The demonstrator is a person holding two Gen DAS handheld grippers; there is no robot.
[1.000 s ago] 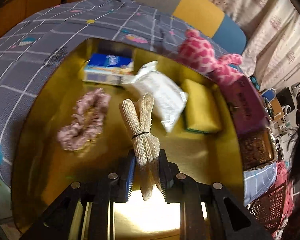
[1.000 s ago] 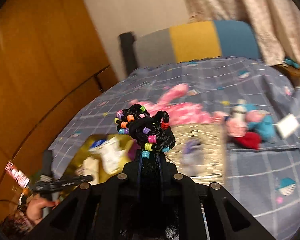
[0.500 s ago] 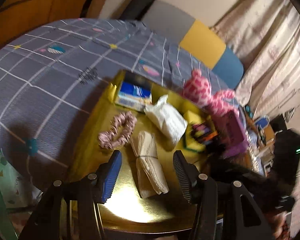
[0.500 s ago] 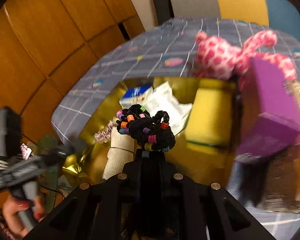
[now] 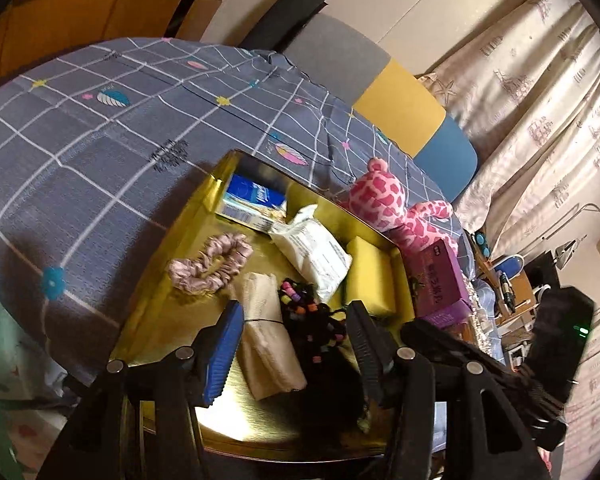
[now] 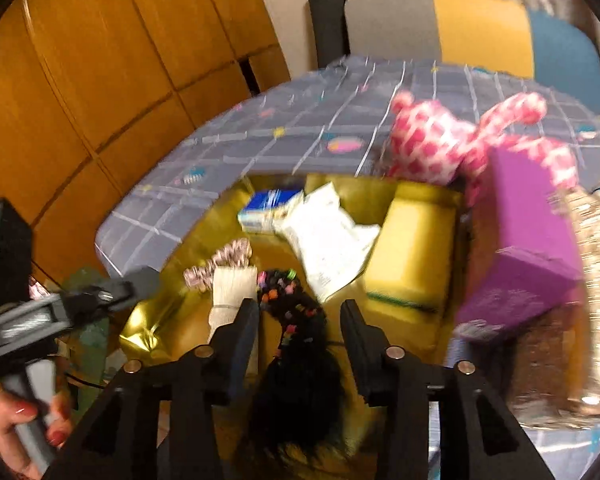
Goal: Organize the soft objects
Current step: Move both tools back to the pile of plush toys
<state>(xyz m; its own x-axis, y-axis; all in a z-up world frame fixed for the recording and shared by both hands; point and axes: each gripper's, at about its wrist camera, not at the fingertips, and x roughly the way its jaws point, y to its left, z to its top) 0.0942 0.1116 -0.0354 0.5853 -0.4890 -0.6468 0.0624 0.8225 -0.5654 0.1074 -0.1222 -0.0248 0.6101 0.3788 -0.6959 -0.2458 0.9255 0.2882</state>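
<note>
Both the left gripper [image 5: 294,344] and right gripper [image 6: 299,320] are spread wide. The black beaded hair piece [image 6: 290,304] lies in the gold tray [image 5: 160,292] beside the beige cloth roll [image 5: 266,340]. I think another soft thing, maybe the pink plush toy [image 6: 452,140], gets picked next

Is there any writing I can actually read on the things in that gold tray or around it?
None can be read for certain.
purple box: pale characters on its top, too blurred to read.
blue packet: white lettering, too small to read.
white pouch: fine printed lines, illegible.
bedsheet: a dark printed patch, unreadable.
</note>
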